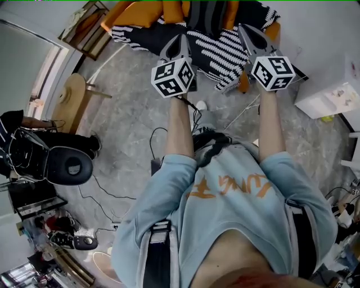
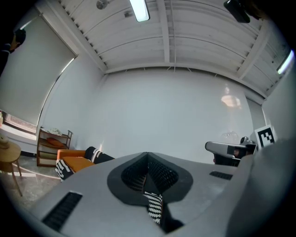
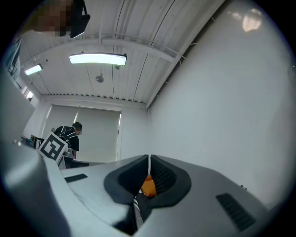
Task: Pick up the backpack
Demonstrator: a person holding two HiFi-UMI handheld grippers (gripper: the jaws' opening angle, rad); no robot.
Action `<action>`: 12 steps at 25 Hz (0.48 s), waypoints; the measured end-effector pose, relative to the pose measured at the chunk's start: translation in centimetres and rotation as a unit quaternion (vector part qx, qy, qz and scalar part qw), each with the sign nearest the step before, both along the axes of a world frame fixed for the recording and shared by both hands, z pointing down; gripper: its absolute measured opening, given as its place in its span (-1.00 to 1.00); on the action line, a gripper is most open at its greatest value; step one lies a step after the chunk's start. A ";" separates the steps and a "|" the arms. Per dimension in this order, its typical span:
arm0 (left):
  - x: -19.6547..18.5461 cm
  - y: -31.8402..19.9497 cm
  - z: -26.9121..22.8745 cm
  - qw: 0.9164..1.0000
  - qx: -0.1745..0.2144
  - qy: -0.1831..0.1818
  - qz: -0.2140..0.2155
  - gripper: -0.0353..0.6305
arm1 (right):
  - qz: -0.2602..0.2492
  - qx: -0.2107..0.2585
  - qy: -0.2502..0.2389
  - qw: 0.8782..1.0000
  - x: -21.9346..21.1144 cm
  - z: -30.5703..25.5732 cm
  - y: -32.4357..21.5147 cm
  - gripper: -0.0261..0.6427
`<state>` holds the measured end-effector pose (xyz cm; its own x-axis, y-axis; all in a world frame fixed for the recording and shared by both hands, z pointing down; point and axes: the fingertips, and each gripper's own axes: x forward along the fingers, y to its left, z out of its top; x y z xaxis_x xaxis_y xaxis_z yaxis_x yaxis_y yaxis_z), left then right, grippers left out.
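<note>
In the head view both grippers are held out level over a sofa with orange cushions (image 1: 135,14) and a black-and-white striped blanket (image 1: 211,50). A dark grey padded thing (image 1: 205,14), perhaps the backpack, lies between the cushions at the top edge. My left gripper (image 1: 179,38) is shut with nothing in it, above the blanket's left part. My right gripper (image 1: 245,28) is also shut and empty, above the blanket's right part. In the left gripper view the jaws (image 2: 147,155) meet, with striped cloth (image 2: 154,208) below them. In the right gripper view the jaws (image 3: 149,159) meet, with orange (image 3: 149,186) behind them.
A wooden shelf (image 1: 84,28) stands left of the sofa, with a round wooden table (image 1: 70,101) and a black office chair (image 1: 67,166) nearer. A white cabinet (image 1: 332,95) is at the right. Cables (image 1: 157,135) lie on the grey floor. Another person (image 3: 69,134) stands far off.
</note>
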<state>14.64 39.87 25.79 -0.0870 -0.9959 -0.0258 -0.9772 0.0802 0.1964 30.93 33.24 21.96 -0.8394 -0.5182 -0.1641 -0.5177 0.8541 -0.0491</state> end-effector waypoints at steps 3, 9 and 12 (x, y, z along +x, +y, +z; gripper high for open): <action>-1.7 -0.9 -0.9 1.000 0.010 -0.001 -0.001 -0.83 | 0.001 0.007 -0.004 1.000 -1.0 -0.9 -1.0 -0.83; -5.7 -4.6 -0.7 1.000 0.018 0.000 0.002 -0.83 | 0.019 0.012 0.009 1.000 -3.6 -0.8 -5.1 -0.83; -8.6 -8.5 0.9 1.000 0.015 0.011 0.004 -0.83 | 0.027 0.009 0.024 0.999 -6.0 0.7 -8.7 -0.83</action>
<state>6.08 31.34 26.74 -0.0795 -0.9954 -0.0529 -0.9733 0.0660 0.2197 24.93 24.58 22.62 -0.8168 -0.5610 -0.1344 -0.5653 0.8249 -0.0078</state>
